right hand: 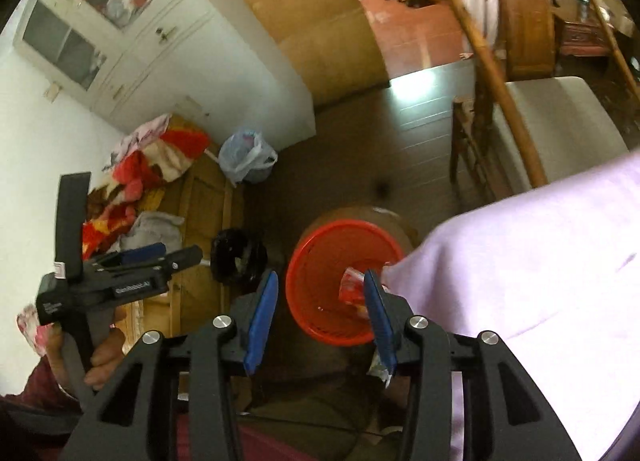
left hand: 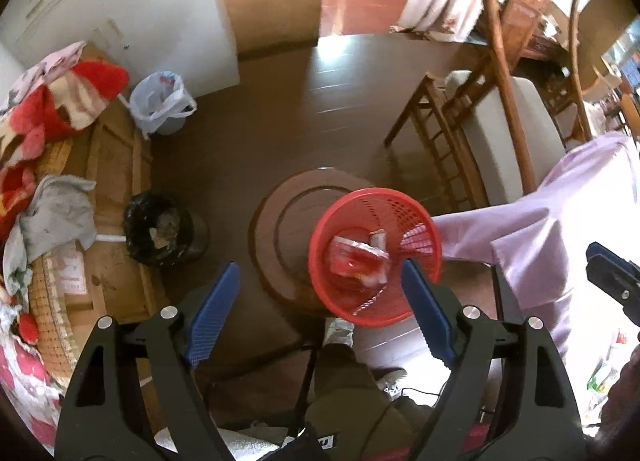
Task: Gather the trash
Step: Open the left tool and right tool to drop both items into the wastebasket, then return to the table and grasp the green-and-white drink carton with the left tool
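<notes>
Left gripper (left hand: 320, 289): black frame, blue pads, pointing steeply down; jaws wide apart, nothing between the pads.
Right gripper (right hand: 322, 295): same black-and-blue build, pointing down over the basket; jaws part-way apart, nothing pressed between the pads.
Basket: round red plastic mesh wastebasket (left hand: 376, 257), seen from above, standing on the floor on a round brown disc (left hand: 280, 217).
Trash: red and clear plastic wrappers (left hand: 360, 261) lie at the bottom of the red basket; a small pale scrap sits beside them, too blurred to name.
Trash, right wrist view: red wrapper (right hand: 352, 285) shows inside the basket, just beside the right blue pad; cannot tell if it touches the pad.
Cloth: pale lilac fabric (right hand: 520, 281) drapes over the right side, its edge overlapping the basket rim.
Black bin: small bin with a black liner (left hand: 158, 229), left of the red basket, well apart from it.
White bag: bin lined with a white plastic bag (left hand: 160, 101), farther back near the white cabinet (left hand: 120, 1).
Left side: red and white patterned blankets (left hand: 52, 109) piled on a wooden surface.
Person: a hand (right hand: 100, 357) grips the left gripper's handle.
</notes>
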A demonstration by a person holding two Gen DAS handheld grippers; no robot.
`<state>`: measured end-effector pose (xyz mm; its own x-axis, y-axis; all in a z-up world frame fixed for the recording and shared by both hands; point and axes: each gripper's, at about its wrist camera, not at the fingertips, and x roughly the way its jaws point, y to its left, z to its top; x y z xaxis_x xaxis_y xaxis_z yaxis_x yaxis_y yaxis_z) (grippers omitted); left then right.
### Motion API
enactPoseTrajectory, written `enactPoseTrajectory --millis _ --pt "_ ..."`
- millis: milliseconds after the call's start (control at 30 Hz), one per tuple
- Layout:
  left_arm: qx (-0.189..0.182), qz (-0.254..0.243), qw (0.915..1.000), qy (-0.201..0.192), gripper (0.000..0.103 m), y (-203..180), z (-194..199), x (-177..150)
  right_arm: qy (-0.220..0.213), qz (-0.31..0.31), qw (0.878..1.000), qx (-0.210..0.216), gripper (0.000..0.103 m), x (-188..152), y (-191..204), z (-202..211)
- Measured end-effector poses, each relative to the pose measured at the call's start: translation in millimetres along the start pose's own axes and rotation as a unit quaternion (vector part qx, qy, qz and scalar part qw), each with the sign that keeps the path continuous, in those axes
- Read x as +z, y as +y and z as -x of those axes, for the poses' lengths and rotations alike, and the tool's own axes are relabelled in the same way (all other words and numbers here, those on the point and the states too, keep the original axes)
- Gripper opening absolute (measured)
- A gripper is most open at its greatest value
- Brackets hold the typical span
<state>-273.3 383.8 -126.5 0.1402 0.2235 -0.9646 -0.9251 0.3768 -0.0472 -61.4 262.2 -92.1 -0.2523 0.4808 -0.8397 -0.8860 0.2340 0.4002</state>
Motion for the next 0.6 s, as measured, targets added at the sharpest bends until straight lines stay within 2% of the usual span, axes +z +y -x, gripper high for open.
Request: enactPoseTrajectory --millis 167,333,400,467,533,600 --pt "-0.020 -0.057 0.9982 -0.002 0.081 -44.7 -1.2 8.9 -0.041 -0.042 0.998 -0.028 0.046 -21.2 -33.1 36.5" --pt "-0.052 -0.144 0.9881 -0.008 0.081 -115.3 3.0 13.8 -0.093 -0.105 0.987 -0.075 0.049 -56.7 -69.2 84.1" --pt "-0.067 -0.185 0.9803 -0.010 0.081 -150.0 5.7 12.5 -0.112 -0.135 0.980 -0.092 0.051 -73.8 -84.2 103.1" --pt "-0.081 -0.224 0.9712 -0.013 0.082 -182.6 9.0 7.9 -0.136 -0.175 0.968 -0.117 0.053 -99.9 -102.2 127.4" --pt "-0.097 -0.269 0.9581 -0.014 0.082 -222.1 13.7 -1.5 -0.159 -0.214 0.954 -0.135 0.053 -127.8 -115.0 148.7" --pt "-0.114 -0.317 0.9416 -0.014 0.082 -260.8 19.1 -14.6 -0.185 -0.258 0.935 -0.158 0.054 -161.1 -128.5 173.7"
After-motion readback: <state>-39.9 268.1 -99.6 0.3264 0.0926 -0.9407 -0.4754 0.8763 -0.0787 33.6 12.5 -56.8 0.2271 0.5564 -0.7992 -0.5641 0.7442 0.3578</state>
